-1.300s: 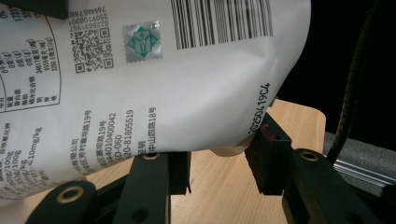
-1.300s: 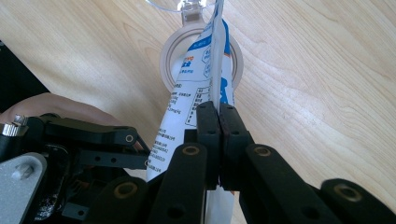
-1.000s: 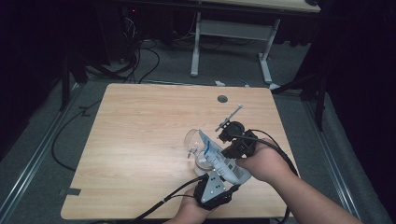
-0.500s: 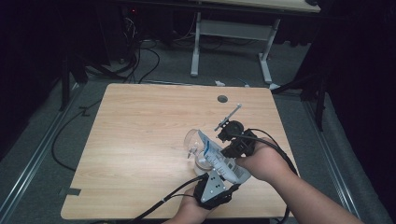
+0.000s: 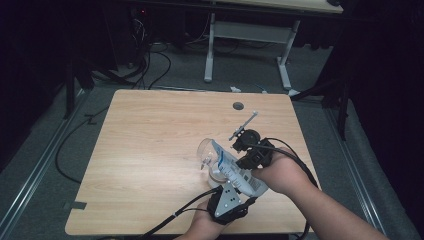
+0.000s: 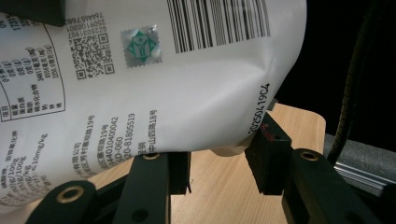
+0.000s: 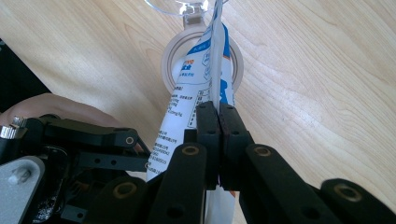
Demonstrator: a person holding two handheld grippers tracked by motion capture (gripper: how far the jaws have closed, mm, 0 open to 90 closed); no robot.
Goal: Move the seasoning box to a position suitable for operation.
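Note:
A white pouch (image 5: 226,164) with blue print and a barcode hangs tilted over the table between both grippers. In the left gripper view the pouch (image 6: 187,93) has its lower end between the black jaws of my left gripper (image 6: 219,163), which press on it from both sides. My right gripper (image 7: 218,116) is shut on the thin side seam of the pouch (image 7: 194,79). In the high view the left gripper (image 5: 240,186) is near the table's front edge and the right gripper (image 5: 240,154) comes in from the right. The pouch's upper end points at a clear glass (image 5: 206,151).
A beige ring (image 7: 170,65) lies on the wooden table (image 5: 150,140) under the pouch, beside the clear glass (image 7: 175,7). A round hole (image 5: 238,106) sits near the table's far edge. Cables trail off the front edge. Desk legs stand on the floor beyond.

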